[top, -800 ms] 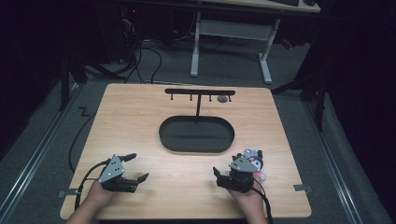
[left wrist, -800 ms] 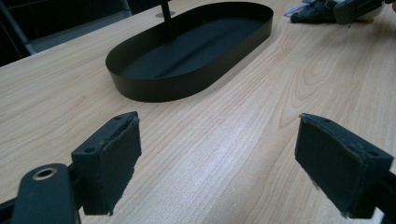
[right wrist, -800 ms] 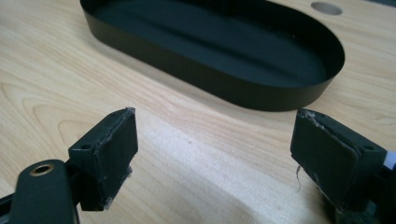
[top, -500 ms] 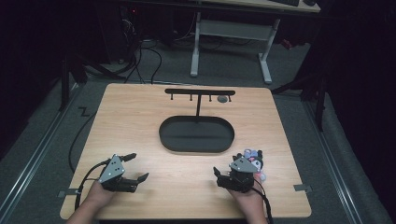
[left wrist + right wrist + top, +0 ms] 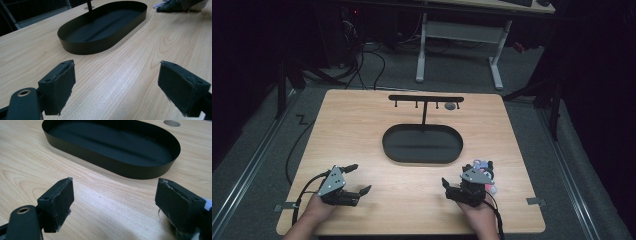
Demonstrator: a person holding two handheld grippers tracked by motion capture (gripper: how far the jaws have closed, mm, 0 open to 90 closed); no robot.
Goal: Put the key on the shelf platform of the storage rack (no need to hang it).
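A black oval tray (image 5: pixel 388 150) lies at the middle of the wooden table, with a thin T-shaped rack (image 5: pixel 424 99) carrying small hooks rising from its far side. My left gripper (image 5: pixel 360 178) rests near the front left, open, with only bare wood between its pads (image 5: pixel 58 85). The tray (image 5: pixel 75 46) lies ahead of it. At the front right my right gripper (image 5: pixel 465 175) is also open and holds nothing, facing the tray (image 5: pixel 140 171). A small pile of purple, white and pink things (image 5: pixel 484 166) sits against its right side.
A grey round spot (image 5: pixel 450 106) lies on the table under the rack's right end. Bare wood runs between the grippers and the tray. Cables trail from both grippers over the front edge. Desk legs and cables stand on the floor beyond the table.
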